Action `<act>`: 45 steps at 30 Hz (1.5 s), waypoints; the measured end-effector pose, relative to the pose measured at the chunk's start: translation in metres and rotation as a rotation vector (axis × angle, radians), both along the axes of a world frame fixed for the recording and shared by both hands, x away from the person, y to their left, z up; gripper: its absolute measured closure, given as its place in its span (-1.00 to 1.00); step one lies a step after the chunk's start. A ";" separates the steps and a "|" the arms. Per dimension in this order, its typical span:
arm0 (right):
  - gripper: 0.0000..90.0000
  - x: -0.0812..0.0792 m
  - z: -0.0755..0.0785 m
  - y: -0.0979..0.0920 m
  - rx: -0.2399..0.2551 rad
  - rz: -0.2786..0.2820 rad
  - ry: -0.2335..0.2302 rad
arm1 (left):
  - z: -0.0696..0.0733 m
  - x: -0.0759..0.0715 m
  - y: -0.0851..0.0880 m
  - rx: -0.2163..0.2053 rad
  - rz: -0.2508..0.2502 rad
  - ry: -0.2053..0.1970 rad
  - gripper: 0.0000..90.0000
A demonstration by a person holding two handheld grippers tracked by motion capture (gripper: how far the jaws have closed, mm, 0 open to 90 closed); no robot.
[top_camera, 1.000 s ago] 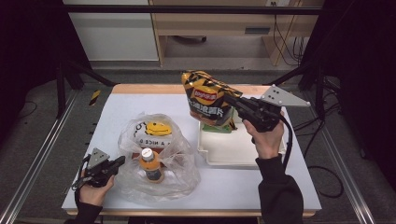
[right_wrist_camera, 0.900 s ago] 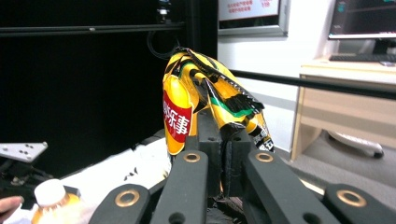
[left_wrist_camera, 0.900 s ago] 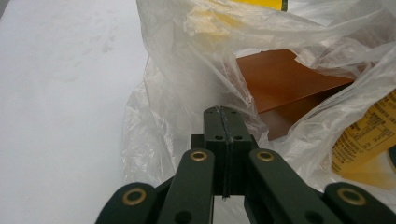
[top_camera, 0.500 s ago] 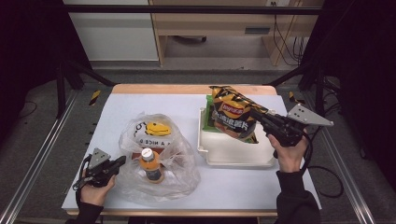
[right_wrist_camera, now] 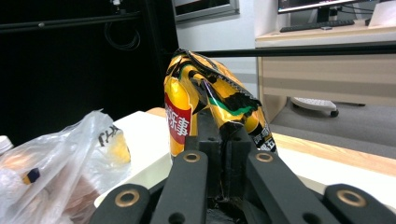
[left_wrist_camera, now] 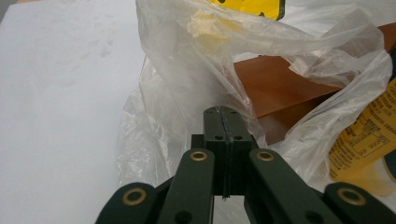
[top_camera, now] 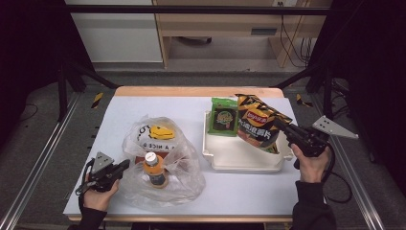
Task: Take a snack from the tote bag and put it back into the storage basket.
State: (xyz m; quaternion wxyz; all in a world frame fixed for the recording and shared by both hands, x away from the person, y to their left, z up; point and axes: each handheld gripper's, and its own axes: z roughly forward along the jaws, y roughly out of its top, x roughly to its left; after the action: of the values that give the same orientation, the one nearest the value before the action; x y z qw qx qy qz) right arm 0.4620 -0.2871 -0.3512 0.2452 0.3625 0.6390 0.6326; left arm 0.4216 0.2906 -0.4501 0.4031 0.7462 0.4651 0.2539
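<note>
1. A yellow-and-black chip bag (top_camera: pixel 258 125) hangs over the right end of a white tray (top_camera: pixel 239 155), pinched at its right edge by the right gripper (top_camera: pixel 283 128), jaws clamped on the foil; the bag's long axis slants from upper left down toward the jaws.
2. A green packet (top_camera: pixel 224 117) stands just beside it in the tray's far left corner.
3. The right hand (top_camera: pixel 309 160) reaches in from the table's right edge, forearm angled forward.
4. At left, the left gripper (top_camera: pixel 123 166), jaws closed on film, holds the clear plastic bag (top_camera: pixel 177 182) containing an orange bottle (top_camera: pixel 154 168).
5. Lowering the bag into the tray looks like the likely next move, straight down from the right gripper.
</note>
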 end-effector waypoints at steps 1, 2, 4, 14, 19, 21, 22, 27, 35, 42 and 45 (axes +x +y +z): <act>0.97 0.002 -0.002 -0.002 0.007 -0.004 0.005 | 0.000 0.000 0.000 0.000 0.000 -0.001 1.00; 0.97 0.004 -0.004 -0.003 0.016 -0.006 0.016 | 0.000 0.000 0.000 -0.001 -0.002 -0.001 1.00; 0.97 0.010 -0.008 -0.005 0.014 -0.013 0.030 | 0.000 0.000 0.000 0.001 -0.005 0.000 1.00; 0.97 0.035 -0.029 -0.004 -0.026 -0.051 0.114 | 0.000 0.000 0.000 0.005 -0.006 -0.002 1.00; 0.95 0.043 -0.035 -0.006 -0.036 -0.074 0.140 | 0.000 0.000 0.000 0.007 -0.004 -0.002 1.00; 0.92 0.044 -0.035 -0.006 -0.052 -0.091 0.138 | 0.000 0.000 0.000 0.006 -0.003 -0.001 1.00; 0.90 0.045 -0.035 -0.007 -0.059 -0.106 0.138 | 0.000 0.000 0.000 0.007 -0.004 0.000 1.00; 0.76 0.052 -0.036 -0.011 -0.073 -0.198 0.141 | 0.000 0.000 0.000 0.011 -0.005 0.002 1.00; 0.40 0.066 -0.036 -0.011 -0.134 -0.328 0.143 | -0.001 0.000 -0.001 0.011 -0.008 0.005 1.00; -0.32 0.060 -0.036 -0.012 -0.120 -0.404 0.139 | -0.002 0.001 0.000 0.011 -0.007 0.007 1.00; -0.38 0.049 -0.035 -0.009 -0.131 -0.413 0.137 | -0.002 0.001 -0.001 0.010 -0.007 0.007 1.00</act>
State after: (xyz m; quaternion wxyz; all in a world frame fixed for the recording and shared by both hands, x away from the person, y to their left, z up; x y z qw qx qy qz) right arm 0.5106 -0.2965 -0.3864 0.3484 0.5113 0.6059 0.5001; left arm 0.4223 0.2899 -0.4519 0.3986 0.7507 0.4626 0.2520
